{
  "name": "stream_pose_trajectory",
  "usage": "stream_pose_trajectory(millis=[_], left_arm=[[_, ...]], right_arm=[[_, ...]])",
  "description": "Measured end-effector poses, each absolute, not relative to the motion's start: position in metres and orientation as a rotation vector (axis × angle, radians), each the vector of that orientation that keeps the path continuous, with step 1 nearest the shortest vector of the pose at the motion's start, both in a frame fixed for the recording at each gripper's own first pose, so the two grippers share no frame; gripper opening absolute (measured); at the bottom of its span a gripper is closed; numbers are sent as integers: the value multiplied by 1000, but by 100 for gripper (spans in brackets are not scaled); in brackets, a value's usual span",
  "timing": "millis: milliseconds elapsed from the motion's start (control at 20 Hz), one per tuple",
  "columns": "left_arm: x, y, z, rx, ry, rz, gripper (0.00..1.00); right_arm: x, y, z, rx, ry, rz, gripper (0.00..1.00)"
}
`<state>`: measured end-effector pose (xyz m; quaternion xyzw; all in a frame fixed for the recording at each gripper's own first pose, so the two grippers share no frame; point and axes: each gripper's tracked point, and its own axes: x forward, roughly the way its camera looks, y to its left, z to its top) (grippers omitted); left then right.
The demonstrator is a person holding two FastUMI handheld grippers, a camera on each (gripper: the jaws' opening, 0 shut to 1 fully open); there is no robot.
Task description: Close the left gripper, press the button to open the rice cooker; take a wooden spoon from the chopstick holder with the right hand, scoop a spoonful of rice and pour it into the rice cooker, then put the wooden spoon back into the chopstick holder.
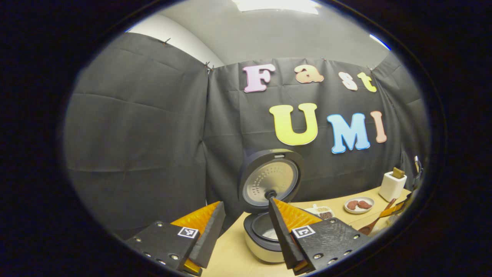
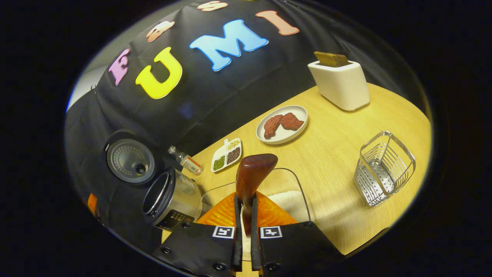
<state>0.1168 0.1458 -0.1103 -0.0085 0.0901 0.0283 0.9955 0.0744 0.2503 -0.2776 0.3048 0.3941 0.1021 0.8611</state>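
My right gripper [image 2: 246,215], at the bottom centre of the right gripper view, is clamped on the handle of the wooden spoon [image 2: 251,181], whose bowl rises toward mid-frame above a clear rice bowl [image 2: 286,200] of white rice. The cooker [image 2: 171,198] sits at lower left with its lid [image 2: 130,161] raised; the wire holder [image 2: 382,169] stands at the right on the table [image 2: 338,146]. My left gripper [image 1: 246,234] hangs with its fingers spread wide and nothing between them, the open cooker just behind. I judge the risks to be these: the narrow grip lets the spoon twist and spill rice on the way left, or the spoon clips the cooker's rim. I can read no brand or label; the bottle [image 2: 186,161] by the cooker carries a label too small to make out.
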Motion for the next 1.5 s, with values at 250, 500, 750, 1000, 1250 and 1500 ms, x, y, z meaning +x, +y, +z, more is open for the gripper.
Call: stream_pose_trajectory(millis=[250, 500, 750, 1000, 1250, 1500], left_arm=[[113, 141, -97, 0, 161, 57, 73], [111, 137, -96, -1, 153, 52, 72], [109, 149, -103, -24, 160, 66, 73], [114, 177, -109, -19, 158, 90, 72], [108, 205, -112, -16, 164, 135, 72], [97, 229, -122, -14, 182, 179, 73]], right_arm=[[79, 232, -259, 750, 803, 210, 10], [90, 234, -223, 868, 780, 234, 10], [110, 265, -184, 950, 751, 301, 10], [129, 321, -150, 961, 723, 400, 10], [135, 384, -136, 914, 717, 510, 10], [135, 449, -136, 846, 735, 609, 10]])
